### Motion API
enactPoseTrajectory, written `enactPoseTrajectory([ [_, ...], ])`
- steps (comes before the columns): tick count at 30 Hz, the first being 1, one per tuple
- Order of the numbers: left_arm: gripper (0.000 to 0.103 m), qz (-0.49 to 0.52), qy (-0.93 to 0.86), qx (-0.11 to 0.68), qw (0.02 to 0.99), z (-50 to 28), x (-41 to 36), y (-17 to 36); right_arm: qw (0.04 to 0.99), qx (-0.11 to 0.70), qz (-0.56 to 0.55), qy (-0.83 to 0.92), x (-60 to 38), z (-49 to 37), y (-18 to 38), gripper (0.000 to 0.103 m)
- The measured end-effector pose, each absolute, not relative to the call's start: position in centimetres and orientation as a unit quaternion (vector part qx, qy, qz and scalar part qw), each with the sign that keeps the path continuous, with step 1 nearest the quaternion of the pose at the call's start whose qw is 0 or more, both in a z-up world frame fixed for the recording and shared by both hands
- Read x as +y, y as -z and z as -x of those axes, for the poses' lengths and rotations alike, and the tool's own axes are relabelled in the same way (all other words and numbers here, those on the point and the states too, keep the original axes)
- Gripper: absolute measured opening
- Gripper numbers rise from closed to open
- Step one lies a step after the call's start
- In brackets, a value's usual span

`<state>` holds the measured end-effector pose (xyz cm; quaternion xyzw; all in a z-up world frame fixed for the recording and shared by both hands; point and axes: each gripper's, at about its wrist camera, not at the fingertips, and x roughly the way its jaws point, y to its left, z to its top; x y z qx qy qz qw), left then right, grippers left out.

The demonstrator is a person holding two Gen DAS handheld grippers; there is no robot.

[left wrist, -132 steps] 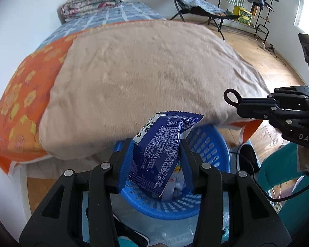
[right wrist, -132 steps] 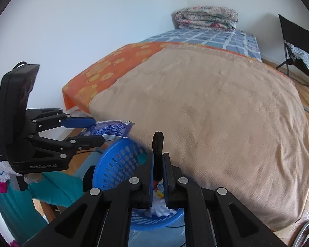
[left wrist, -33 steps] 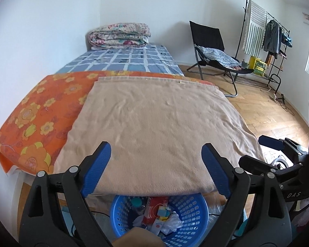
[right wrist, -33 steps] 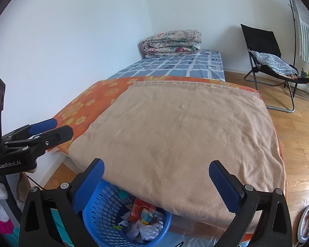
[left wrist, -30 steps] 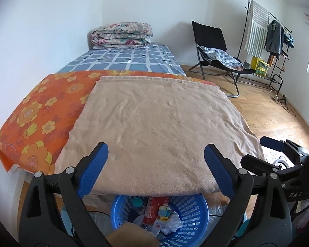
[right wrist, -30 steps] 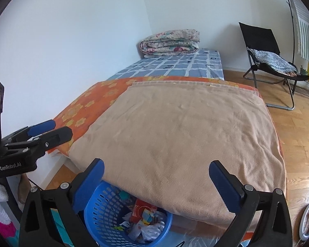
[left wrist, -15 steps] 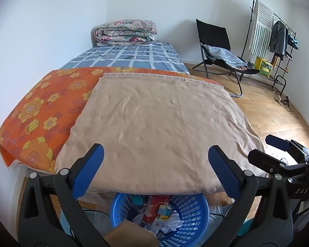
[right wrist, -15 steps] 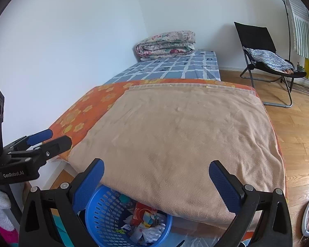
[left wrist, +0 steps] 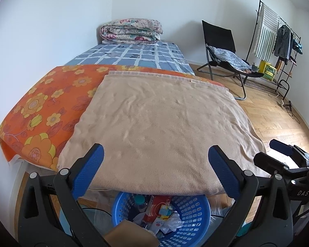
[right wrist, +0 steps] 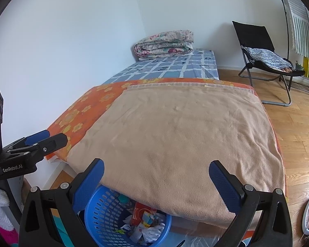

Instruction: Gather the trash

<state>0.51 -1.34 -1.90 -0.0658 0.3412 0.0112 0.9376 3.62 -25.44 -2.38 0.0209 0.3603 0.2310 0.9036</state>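
A blue plastic basket (left wrist: 195,216) stands on the floor against the foot of the bed, half under the blanket's edge. Inside it lie a red carton (left wrist: 158,205), crumpled white wrappers (left wrist: 171,222) and a small bottle. My left gripper (left wrist: 155,154) hovers above the basket, open wide and holding nothing. My right gripper (right wrist: 156,166) is likewise open and empty over the basket (right wrist: 101,212). Each gripper appears in the other's view: the right gripper (left wrist: 269,153) on the right, the left gripper (right wrist: 55,136) on the left.
A bed fills the view ahead, with a beige blanket (left wrist: 160,127), an orange flowered sheet (left wrist: 51,107) and a folded quilt (left wrist: 131,30) at its head. A black folding chair (left wrist: 222,47) and a clothes rack (left wrist: 278,41) stand on the wooden floor to the right.
Several seconds ago my left gripper held a blue snack packet over the basket and my right was shut. Now both are open and empty. Both views have drawn back from the basket.
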Motion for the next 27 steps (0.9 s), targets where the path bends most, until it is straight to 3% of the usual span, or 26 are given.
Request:
enactPoseTrajectory([
  [27, 0.103, 0.068, -0.011, 0.345, 0.936, -0.50, -1.13, 2.06, 0.902, 0.367, -0.021, -0.227, -25.74, -3.77, 2.75, 0.103],
])
